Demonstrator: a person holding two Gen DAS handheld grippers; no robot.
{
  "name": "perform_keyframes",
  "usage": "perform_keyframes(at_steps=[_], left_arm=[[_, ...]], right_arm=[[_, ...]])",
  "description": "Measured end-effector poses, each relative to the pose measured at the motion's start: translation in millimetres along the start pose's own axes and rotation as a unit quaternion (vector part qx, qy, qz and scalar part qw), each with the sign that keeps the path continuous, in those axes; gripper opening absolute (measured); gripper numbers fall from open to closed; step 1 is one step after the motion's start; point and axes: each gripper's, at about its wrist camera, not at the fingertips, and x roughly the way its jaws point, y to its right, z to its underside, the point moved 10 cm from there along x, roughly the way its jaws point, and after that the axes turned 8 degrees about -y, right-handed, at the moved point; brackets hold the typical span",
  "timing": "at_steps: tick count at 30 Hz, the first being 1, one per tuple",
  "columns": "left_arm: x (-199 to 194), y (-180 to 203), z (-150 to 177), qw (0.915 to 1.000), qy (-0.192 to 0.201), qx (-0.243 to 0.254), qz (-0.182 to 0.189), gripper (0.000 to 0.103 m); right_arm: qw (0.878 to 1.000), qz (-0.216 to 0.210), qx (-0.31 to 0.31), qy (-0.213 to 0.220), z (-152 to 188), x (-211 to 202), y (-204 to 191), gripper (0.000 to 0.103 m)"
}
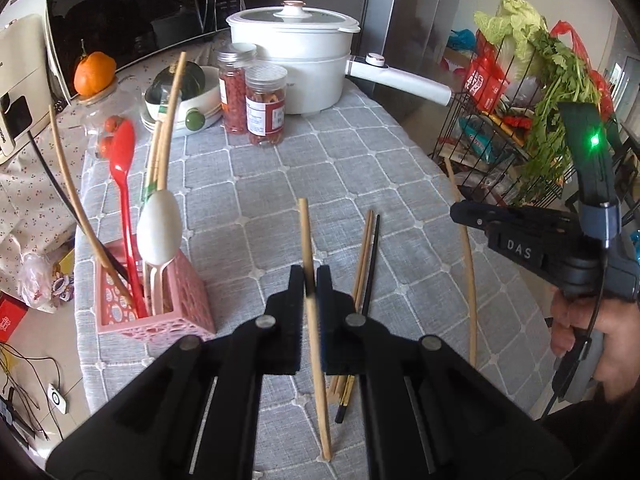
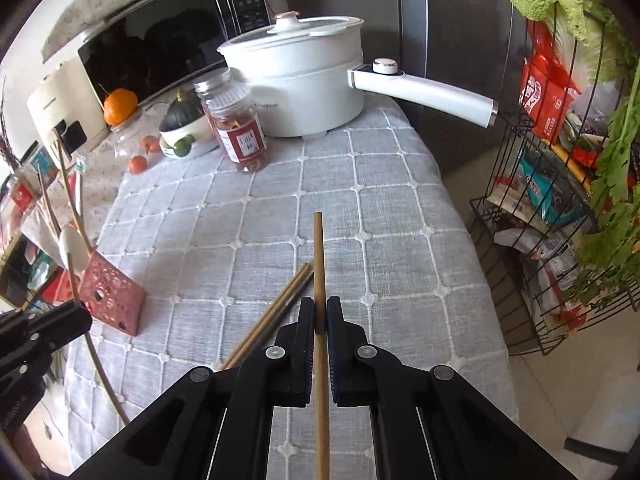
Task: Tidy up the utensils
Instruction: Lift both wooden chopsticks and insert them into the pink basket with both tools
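Holding one wooden chopstick in each tool, I see my left gripper (image 1: 309, 280) clamped tight on a pale chopstick (image 1: 316, 344) that runs between its jaws and points away over the grey checked tablecloth (image 1: 360, 152). My right gripper (image 2: 320, 312) is likewise closed hard on a darker wooden chopstick (image 2: 319, 264), its tip clear of the cloth ahead. In the left wrist view the right tool appears at the right edge, gripped by a hand (image 1: 592, 340), with its long chopstick curving beside it. Loose chopsticks (image 1: 366, 256), two wooden and one black, lie together on the cloth just right of my left jaws. The pink perforated holder (image 1: 160, 320) stands at the left edge of the table, well apart from both held sticks, and contains a red spoon (image 1: 124, 184), a white spoon (image 1: 160, 228) and several upright chopsticks. Behind stand two jars (image 1: 252, 96), a white pot (image 1: 296, 60) and a microwave (image 1: 132, 12).
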Motion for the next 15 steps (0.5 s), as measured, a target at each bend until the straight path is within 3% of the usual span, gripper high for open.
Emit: perform_keyframes(at_steps=[5, 15], left_arm=[[-19, -10, 5, 0.9992, 0.013, -0.028, 0.024, 0.006], [-84, -34, -10, 0.9924, 0.103, -0.058, 0.034, 0.006]], right_arm=[[0.999, -0.019, 0.013, 0.025, -5, -26, -11, 0.006], [0.991, -0.057, -0.015, 0.123, -29, -93, -45, 0.006]])
